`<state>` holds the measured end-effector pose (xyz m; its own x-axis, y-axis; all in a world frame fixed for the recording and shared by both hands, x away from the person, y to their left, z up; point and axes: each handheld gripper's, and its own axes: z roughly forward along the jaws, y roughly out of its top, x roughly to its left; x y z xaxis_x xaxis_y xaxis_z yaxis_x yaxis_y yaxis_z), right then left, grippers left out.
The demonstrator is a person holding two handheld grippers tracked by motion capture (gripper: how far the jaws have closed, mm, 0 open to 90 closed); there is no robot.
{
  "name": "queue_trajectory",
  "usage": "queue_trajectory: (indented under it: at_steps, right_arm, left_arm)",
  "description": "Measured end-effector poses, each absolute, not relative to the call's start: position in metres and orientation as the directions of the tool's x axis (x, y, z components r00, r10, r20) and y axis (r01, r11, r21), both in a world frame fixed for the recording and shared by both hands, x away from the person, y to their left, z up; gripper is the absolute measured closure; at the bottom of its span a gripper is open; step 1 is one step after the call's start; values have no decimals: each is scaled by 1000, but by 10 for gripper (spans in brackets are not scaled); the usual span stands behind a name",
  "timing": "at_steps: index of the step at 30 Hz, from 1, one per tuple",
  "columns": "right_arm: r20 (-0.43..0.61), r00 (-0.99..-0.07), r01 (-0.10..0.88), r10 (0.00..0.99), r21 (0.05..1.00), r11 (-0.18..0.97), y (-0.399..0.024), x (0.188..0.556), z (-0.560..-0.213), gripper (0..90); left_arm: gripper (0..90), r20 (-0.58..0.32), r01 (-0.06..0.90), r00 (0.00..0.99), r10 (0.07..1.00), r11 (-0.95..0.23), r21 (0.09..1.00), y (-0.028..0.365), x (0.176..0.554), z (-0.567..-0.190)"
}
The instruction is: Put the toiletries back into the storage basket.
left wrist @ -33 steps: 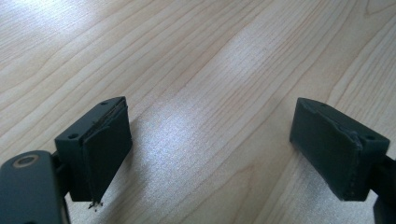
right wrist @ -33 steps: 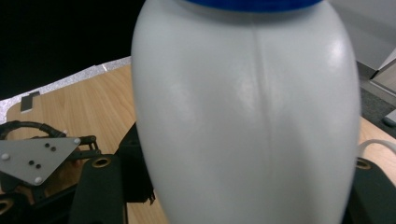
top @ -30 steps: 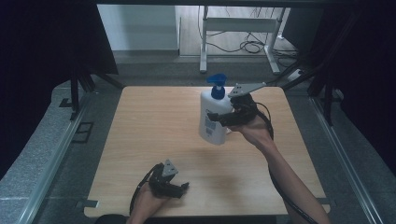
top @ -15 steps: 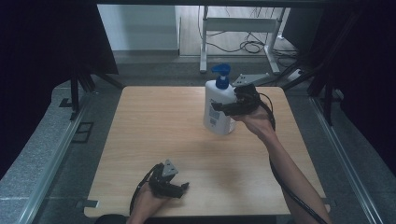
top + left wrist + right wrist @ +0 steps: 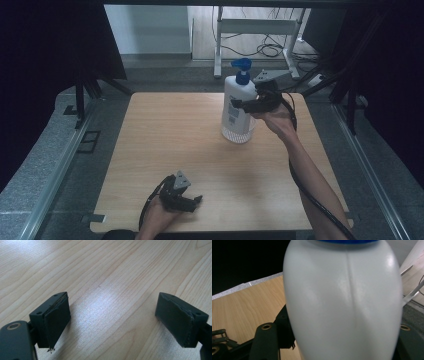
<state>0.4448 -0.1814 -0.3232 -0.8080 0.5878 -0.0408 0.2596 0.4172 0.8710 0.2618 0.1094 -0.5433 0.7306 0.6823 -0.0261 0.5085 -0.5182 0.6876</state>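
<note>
- The left hand-held gripper [image 5: 192, 201], black with a grey three-cornered plate on top, rests in the person's left hand at the near edge of the light wooden surface [image 5: 165, 135], left of the middle in the high view.
- In the left gripper view, its two black jaws stand wide apart with bare wood grain between them; it is open and holds nothing.
- It is well apart from the bottle, which is at the far right part of the surface.
- The white plastic pump bottle with a blue pump head [image 5: 236, 107] is upright, right of centre and towards the far edge of the surface in the high view.
- Its base looks close to the wood; whether it touches or is lifted slightly cannot be told.
- A label with dark print runs down the side of the bottle facing the camera; the writing is too small to read, and no brand can be made out.
- The right hand-held gripper [image 5: 243, 104], also black with a grey plate on top, reaches in from the right, held in the person's right hand, and is clamped on the upper part of the bottle's body, just below the pump.
- In the right gripper view [image 5: 337, 345], the white, seamed body of the bottle [image 5: 342, 302] sits between the jaws, a strip of blue at the top edge.
</note>
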Motion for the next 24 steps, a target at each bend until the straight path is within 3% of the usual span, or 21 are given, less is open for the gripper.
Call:
queue_trajectory:
  at_steps: [24]
  right_arm:
    - [-67, -785, 269, 616, 859, 436, -187, 483, -337, 379]
  left_arm:
    - [120, -24, 506, 731, 682, -518, 690, 109, 262, -543]
